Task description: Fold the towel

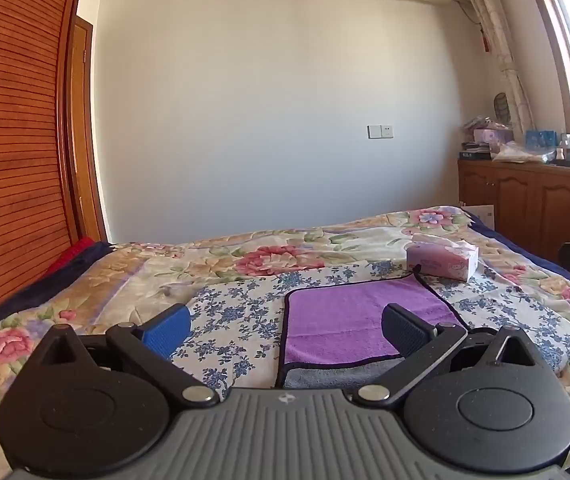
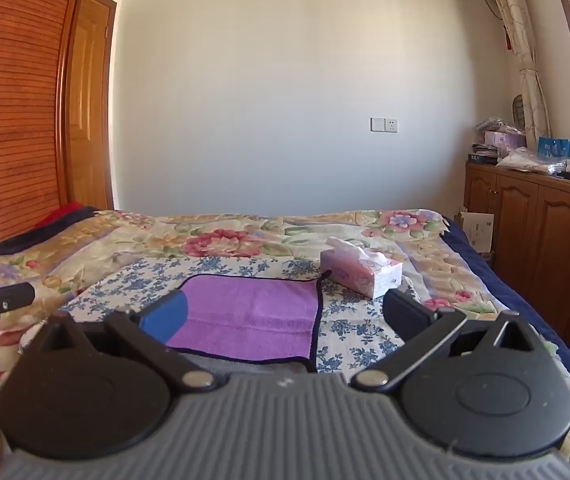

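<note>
In the left wrist view, the left gripper (image 1: 285,330) hovers with fingers spread wide and empty; the purple towel (image 1: 349,320) lies on the bed (image 1: 85,292) between and just beyond them, its grey underside showing nearest. Judging by that, one fold is laid; next likely calls for pinching an edge. The right wrist view shows the right gripper (image 2: 285,316) equally spread and empty, the towel toward its left finger, and the tissue box (image 2: 361,274) more fully.
</note>
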Demonstrator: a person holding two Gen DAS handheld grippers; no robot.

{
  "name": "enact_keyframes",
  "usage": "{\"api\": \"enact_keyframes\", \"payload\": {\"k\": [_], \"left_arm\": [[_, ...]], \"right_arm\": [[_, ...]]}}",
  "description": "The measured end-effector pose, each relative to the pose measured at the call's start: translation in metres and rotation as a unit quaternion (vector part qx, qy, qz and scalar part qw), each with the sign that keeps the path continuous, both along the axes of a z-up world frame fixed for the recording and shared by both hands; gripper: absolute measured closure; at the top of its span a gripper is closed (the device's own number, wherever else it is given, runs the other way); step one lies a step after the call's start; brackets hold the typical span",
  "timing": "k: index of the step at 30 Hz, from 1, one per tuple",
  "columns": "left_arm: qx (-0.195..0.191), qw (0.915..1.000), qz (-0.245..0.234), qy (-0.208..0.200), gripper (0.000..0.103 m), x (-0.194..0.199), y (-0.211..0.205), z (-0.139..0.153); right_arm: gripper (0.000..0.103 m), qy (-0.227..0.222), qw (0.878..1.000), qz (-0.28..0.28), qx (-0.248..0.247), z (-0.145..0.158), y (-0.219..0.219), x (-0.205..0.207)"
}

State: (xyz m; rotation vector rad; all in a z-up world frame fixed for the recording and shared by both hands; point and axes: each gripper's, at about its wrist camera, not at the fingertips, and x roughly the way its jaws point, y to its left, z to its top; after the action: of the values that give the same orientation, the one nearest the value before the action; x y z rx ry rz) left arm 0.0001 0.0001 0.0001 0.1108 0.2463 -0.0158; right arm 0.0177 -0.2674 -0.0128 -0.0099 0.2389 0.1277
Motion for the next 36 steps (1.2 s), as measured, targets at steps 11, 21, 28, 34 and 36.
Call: {"api": "enact_keyframes", "payload": {"k": [11,21,28,34,36], "left_arm": [[0.001,1.0000,0.001,-0.001,0.000,-0.0001,-0.0001,0.0000],[0.000,1.0000,0.000,-0.002,0.000,0.0000,0.0000,-0.0001],[0.000,1.0000,0.000,-0.002,0.000,0.0000,0.0000,-0.0002],[0.000,1.0000,0.000,-0.003,0.000,0.0001,0.0001,-0.0002],[0.000,1.0000,0.000,-0.003,0.000,-0.0001,0.0000,-0.0001]], "right_arm": [[0.000,0.001,1.000,0.001,0.003,-0.0004,-0.0021,0.0011],[0.000,0.002,1.000,0.000,0.003,-0.0025,0.0019,0.0002],[0.000,0.001,1.000,0.000,0.002,-0.0026,0.0027,-0.0002],[0.000,0.002,1.000,0.000,0.002,-0.0026,0.0033,-0.0003],[0.000,0.002,1.000,0.000,0.002,-0.0026,0.0035,-0.0003]]}}
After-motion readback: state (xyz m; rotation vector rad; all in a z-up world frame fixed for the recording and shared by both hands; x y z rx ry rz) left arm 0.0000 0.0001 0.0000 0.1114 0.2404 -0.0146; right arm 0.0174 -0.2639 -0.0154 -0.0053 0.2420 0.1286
